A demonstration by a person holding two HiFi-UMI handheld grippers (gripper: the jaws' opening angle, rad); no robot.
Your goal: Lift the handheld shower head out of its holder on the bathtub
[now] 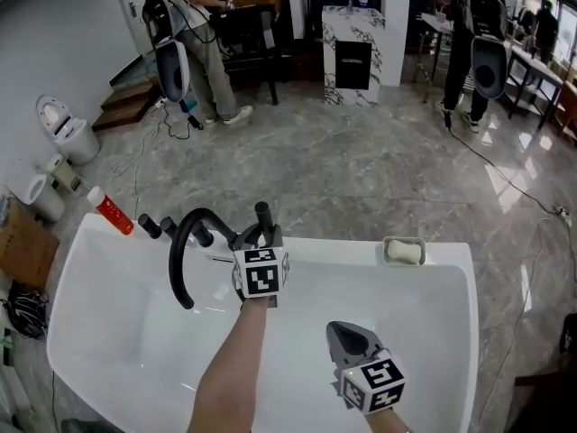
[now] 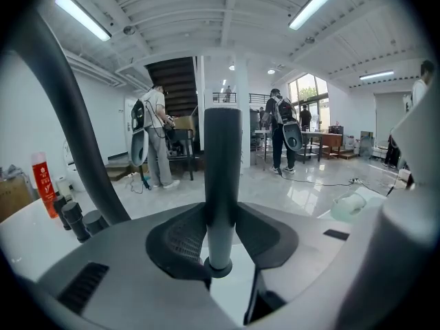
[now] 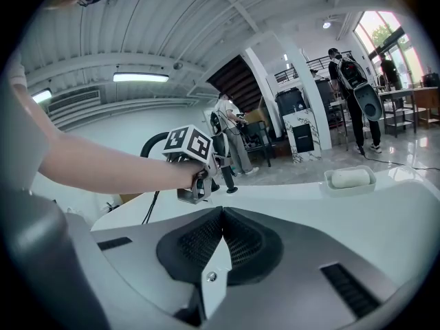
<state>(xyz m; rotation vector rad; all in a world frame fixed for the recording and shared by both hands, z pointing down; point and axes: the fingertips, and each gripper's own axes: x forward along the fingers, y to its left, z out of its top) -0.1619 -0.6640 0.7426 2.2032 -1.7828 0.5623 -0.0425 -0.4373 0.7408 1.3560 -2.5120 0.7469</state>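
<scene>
The handheld shower head (image 1: pixel 262 213) is a dark upright cylinder standing in its holder on the far rim of the white bathtub (image 1: pixel 343 244). My left gripper (image 1: pixel 260 235) reaches it from the tub side. In the left gripper view the dark pads (image 2: pixel 180 239) sit against both sides of the shower head (image 2: pixel 223 177), just above its round holder base (image 2: pixel 219 267). My right gripper (image 1: pixel 347 336) hovers over the tub interior, its pads (image 3: pixel 199 243) closed together with nothing between them. In the right gripper view the left gripper (image 3: pixel 196 179) shows ahead at the rim.
A black arched faucet spout (image 1: pixel 180 246) curves left of the shower head, with black knobs (image 1: pixel 149 225) and a red bottle (image 1: pixel 113 211) beside it. A soap dish (image 1: pixel 404 252) sits on the rim to the right. People stand on the marble floor beyond.
</scene>
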